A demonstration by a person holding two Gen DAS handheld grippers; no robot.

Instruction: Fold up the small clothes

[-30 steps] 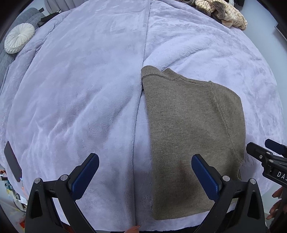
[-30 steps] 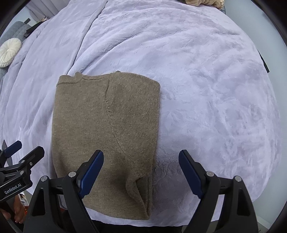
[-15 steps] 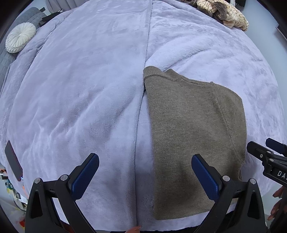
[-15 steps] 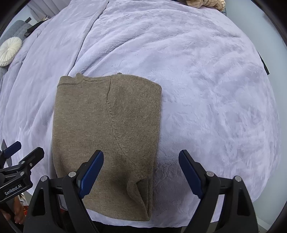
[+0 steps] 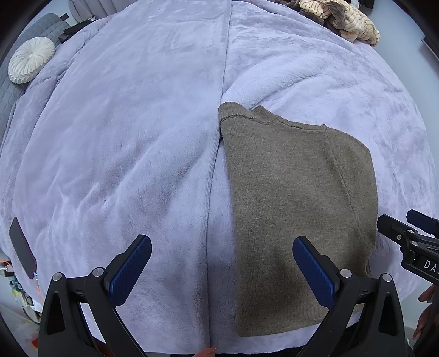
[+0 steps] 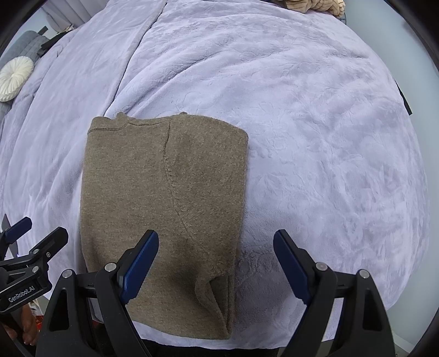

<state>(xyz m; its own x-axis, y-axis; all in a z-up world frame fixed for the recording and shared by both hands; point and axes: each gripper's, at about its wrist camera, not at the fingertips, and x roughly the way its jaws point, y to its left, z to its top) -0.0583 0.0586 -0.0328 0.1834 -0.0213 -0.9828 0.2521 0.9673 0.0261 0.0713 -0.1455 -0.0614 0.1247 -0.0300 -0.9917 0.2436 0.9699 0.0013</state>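
In the left wrist view, the left gripper (image 5: 222,270) hangs released above the near edge of a bed covered by a lilac blanket (image 5: 123,153), its blue pads spread wide with nothing between them. The folded brown sweater (image 5: 296,197) lies flat on the blanket to the right of a long seam, the right pad hovering over its near part. A round white cushion (image 5: 31,63) sits far left, a heap of beige clothes (image 5: 345,19) far right, and a dark phone (image 5: 22,255) rests at the near left edge. In the right wrist view, the right gripper (image 6: 216,269) is likewise spread and empty, its left pad above the sweater (image 6: 164,192), its right pad above bare blanket (image 6: 315,137). The sweater's folded sleeve opening shows at its near right corner.
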